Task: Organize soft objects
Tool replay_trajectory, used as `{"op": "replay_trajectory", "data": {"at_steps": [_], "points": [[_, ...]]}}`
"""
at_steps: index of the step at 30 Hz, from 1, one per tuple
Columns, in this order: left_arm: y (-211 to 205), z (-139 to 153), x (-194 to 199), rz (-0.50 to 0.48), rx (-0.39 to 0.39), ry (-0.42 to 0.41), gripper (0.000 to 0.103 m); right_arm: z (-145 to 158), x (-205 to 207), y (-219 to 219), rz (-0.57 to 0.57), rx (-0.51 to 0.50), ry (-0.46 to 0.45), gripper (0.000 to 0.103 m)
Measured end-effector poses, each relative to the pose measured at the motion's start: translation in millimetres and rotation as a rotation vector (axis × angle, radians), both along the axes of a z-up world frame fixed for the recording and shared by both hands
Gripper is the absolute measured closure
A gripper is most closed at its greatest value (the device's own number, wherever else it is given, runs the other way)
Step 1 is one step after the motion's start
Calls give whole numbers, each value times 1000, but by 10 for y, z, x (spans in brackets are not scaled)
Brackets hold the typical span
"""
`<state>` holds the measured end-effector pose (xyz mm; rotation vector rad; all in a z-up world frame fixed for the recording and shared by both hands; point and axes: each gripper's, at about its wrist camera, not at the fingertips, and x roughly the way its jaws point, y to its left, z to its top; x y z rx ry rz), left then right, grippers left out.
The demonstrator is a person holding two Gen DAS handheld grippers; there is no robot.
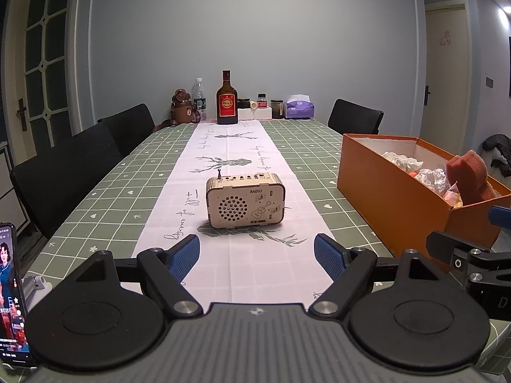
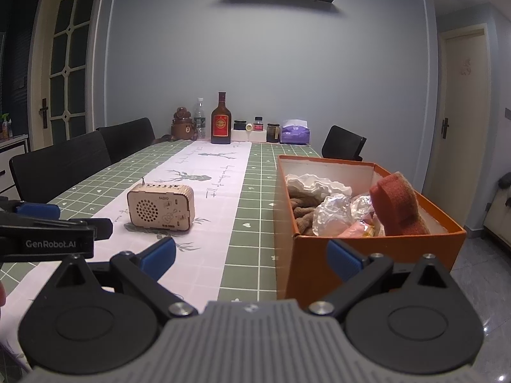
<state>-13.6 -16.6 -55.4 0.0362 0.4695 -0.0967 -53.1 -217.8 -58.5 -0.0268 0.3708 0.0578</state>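
Observation:
An orange cardboard box (image 2: 377,255) stands on the table's right side and holds soft things: a reddish-brown sponge (image 2: 399,206), crumpled white paper (image 2: 314,183), silvery foil wads (image 2: 332,215) and a brown cloth (image 2: 301,212). The same box (image 1: 392,191) and sponge (image 1: 468,172) show in the left wrist view. My left gripper (image 1: 257,257) is open over the white runner, empty, just short of a small wooden radio (image 1: 245,201). My right gripper (image 2: 252,257) is open and empty, near the box's front left corner. The left gripper (image 2: 48,226) also shows at the right wrist view's left edge.
Bottles, jars, a bear-shaped flask (image 1: 183,108) and a purple tissue pack (image 1: 298,108) line the far end of the table. Black chairs (image 1: 73,166) stand along the left side, another chair (image 1: 354,116) at the far right. A phone (image 1: 11,296) on a stand sits at the near left.

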Motion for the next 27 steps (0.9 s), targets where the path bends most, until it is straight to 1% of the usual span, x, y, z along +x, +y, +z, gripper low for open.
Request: {"op": "replay_trajectory", "data": {"at_steps": [27], "points": [[-6, 1, 14, -6, -10, 11, 8, -37, 25, -18, -8, 21, 22, 4]]}}
